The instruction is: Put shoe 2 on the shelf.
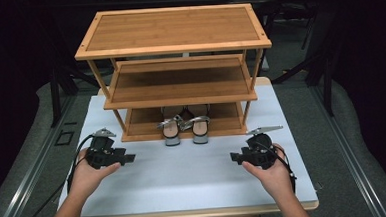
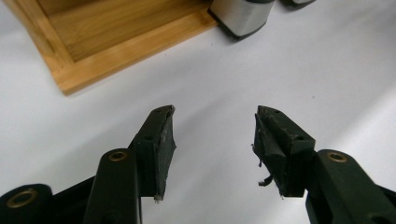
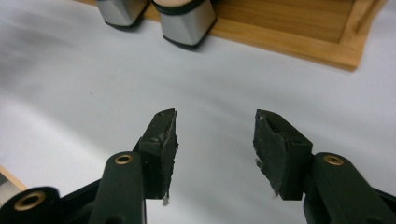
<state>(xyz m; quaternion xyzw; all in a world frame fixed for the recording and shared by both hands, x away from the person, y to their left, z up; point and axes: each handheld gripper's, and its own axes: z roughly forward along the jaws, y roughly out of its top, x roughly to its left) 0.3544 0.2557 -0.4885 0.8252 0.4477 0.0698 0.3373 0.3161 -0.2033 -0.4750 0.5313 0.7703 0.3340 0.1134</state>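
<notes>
Left gripper (image 1: 128, 157) held in the left hand (image 1: 90, 173) near the left edge of the white tabletop (image 1: 184, 176), jaws pointing toward the middle and standing apart with nothing between them; bare white surface seen between the pads in the left gripper view. Open surface ahead of it and toward the near edge. Front left corner of the wooden shoe rack (image 1: 174, 72) just beyond its jaws, close but not touching.

Rack set at the far half of the tabletop, three shelves, top and middle shelves bare. Pair of silver block-heeled sandals (image 1: 183, 125) on the bottom shelf, side by side, heels toward the near edge and overhanging the shelf's front lip. Seen in the left gripper view as a silver heel (image 2: 243, 16) at the top, beyond the rack's corner. Wide clear strip of tabletop between the rack's front and the near edge, between both grippers.

Right gripper (image 1: 235, 157) held in the right hand (image 1: 272, 172) near the right edge, jaws pointing toward the middle, likewise parted and empty. Both heels visible at the top of the right gripper view, apart from the jaws, with bare surface between. Sandals roughly midway between the two grippers, farther back than both.
</notes>
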